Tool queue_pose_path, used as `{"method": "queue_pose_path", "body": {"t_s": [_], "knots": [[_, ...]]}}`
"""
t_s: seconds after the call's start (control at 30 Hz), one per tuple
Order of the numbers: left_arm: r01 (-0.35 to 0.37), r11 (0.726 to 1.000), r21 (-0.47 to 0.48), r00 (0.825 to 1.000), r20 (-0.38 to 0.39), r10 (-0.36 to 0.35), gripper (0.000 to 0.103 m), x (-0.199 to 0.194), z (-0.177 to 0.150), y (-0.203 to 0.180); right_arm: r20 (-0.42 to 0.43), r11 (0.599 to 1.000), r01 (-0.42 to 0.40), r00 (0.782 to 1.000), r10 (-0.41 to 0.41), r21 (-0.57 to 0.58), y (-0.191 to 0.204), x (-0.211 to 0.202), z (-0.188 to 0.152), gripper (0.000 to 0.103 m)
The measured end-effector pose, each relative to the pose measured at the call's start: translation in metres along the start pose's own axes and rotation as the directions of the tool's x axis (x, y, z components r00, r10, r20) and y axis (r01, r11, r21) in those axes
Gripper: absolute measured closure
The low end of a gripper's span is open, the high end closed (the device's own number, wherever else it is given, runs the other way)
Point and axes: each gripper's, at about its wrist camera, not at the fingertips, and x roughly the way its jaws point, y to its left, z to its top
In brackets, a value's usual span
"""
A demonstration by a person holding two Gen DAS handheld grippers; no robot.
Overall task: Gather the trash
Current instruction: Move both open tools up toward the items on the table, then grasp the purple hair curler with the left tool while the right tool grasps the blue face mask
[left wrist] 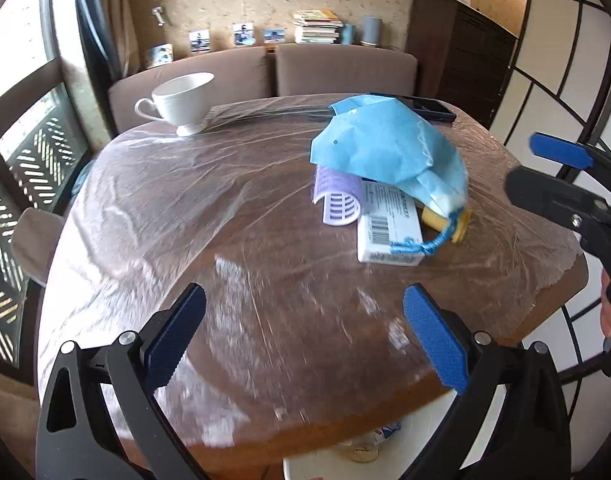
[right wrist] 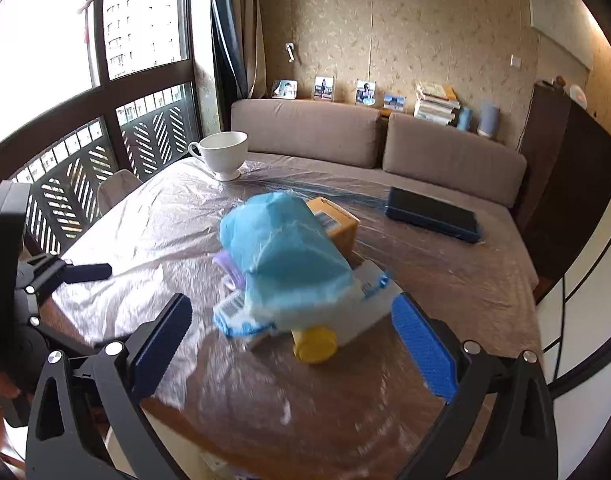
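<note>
Left claw: the left claw [left wrist: 305, 336] is spread wide with nothing between its pads, hovering over the near part of the bench [left wrist: 153, 216].
Right claw: the right claw [right wrist: 293, 344] is released too, its pads to either side of the trash pile but not pressing on it, as far as I can see.
Trash pile: a crumpled blue cloth [left wrist: 381, 152] lies over a purple hair roller [left wrist: 337, 204], a white box [left wrist: 387, 232] with a barcode, and a yellow cylinder [right wrist: 315, 346]; a tan carton [right wrist: 337, 220] sits just behind.
Bin: below the bench's near edge a white container [left wrist: 421, 436] shows, with some scraps in it; likely the bin.
Other things: a white cup [left wrist: 185, 100] and a dark blue case [left wrist: 425, 108] stand at the far side.
Progress: the bin suggests some is collected; the whole pile on the bench is left to pick up.
</note>
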Motion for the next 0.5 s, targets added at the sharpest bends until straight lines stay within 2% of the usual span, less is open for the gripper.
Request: {"method": "queue_pose_path", "body": {"t_s": [0.13, 0.2, 0.33, 0.5], "knots": [[0.044, 0.999, 0.019, 0.999, -0.019, -0.044, 0.003, 0.018, 0.012, 0.01, -0.062, 1.0, -0.028, 0.998, 0.029, 0.013, 0.003, 0.038, 0.011, 0.004], [0.074, 0.997, 0.028, 0.997, -0.03, -0.073, 0.003, 0.027, 0.019, 0.014, -0.087, 1.0, -0.017, 0.996, 0.017, 0.01, 0.004, 0.055, 0.015, 0.005], [0.086, 0.995, 0.045, 0.995, -0.044, -0.085, 0.003, 0.041, 0.028, 0.018, -0.125, 1.0, 0.017, 0.992, -0.019, -0.015, 0.002, 0.083, 0.021, 0.004], [0.108, 0.994, 0.029, 0.993, -0.055, -0.106, 0.003, 0.054, 0.042, 0.018, -0.159, 0.999, 0.034, 0.987, -0.033, 0.006, -0.011, 0.096, 0.024, 0.007]]}}
